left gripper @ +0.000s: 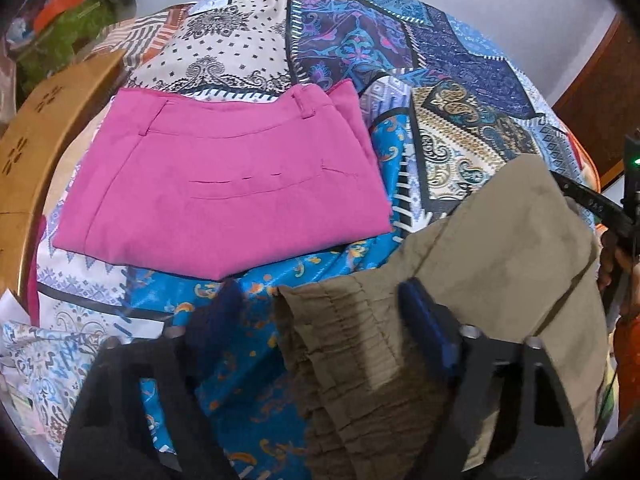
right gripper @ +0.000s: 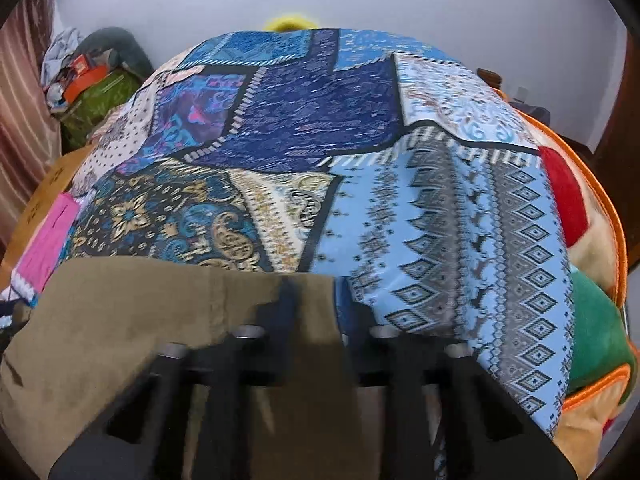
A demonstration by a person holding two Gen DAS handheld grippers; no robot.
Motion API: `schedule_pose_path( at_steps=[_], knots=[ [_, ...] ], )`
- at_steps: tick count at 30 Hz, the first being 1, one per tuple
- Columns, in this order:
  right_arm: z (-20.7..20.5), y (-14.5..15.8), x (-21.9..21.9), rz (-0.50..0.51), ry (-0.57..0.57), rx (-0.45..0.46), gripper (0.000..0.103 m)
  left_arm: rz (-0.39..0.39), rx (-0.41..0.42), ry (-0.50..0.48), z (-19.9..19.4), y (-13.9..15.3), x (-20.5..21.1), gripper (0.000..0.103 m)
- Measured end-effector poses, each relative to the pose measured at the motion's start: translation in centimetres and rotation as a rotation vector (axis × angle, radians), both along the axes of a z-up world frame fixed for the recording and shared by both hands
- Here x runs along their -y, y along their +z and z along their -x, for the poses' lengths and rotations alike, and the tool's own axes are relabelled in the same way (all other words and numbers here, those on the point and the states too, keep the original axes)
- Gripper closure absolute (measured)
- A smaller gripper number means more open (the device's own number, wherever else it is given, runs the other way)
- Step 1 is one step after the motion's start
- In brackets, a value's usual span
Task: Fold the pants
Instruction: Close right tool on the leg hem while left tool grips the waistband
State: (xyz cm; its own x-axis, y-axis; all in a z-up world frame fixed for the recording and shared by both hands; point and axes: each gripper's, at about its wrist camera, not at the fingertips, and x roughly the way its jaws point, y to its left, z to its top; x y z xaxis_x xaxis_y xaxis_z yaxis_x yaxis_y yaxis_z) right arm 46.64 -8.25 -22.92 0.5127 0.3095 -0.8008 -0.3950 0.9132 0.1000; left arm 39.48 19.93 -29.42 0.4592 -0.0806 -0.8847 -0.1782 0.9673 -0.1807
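Observation:
Olive-khaki pants (left gripper: 500,264) lie on the patterned bedspread (left gripper: 360,40), elastic waistband toward me in the left wrist view. My left gripper (left gripper: 320,292) is wide open; its right finger (left gripper: 424,320) rests on the waistband, the left finger (left gripper: 224,304) over bare bedspread. In the right wrist view the pants (right gripper: 120,320) fill the lower left, and my right gripper (right gripper: 316,304) is shut on the pants' edge. The right gripper also shows at the far right of the left wrist view (left gripper: 600,208).
Folded pink pants (left gripper: 224,184) lie on the bedspread beyond the khaki pair, also showing in the right view (right gripper: 48,236). A wooden headboard (left gripper: 40,152) stands at left. A cluttered pile (right gripper: 80,80) sits by the wall. Colourful cushions (right gripper: 592,280) lie at right.

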Motion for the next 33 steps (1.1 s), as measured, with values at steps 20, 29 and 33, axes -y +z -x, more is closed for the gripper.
schedule_pose_path(
  at_steps=[20, 29, 33],
  knots=[
    [4.2, 10.4, 2.8, 0.011, -0.049, 0.230, 0.101, -0.241, 0.198, -0.039, 1.9, 12.5, 2.8, 0.054],
    [8.8, 18.1, 5.7, -0.098, -0.074, 0.340, 0.101, -0.262, 0.310, -0.059, 5.6, 18.5, 4.4, 0.054],
    [12.5, 18.9, 6.7, -0.118, -0.046, 0.352, 0.101, -0.265, 0.313, -0.086, 8.3, 18.4, 4.9, 0.054]
  ],
)
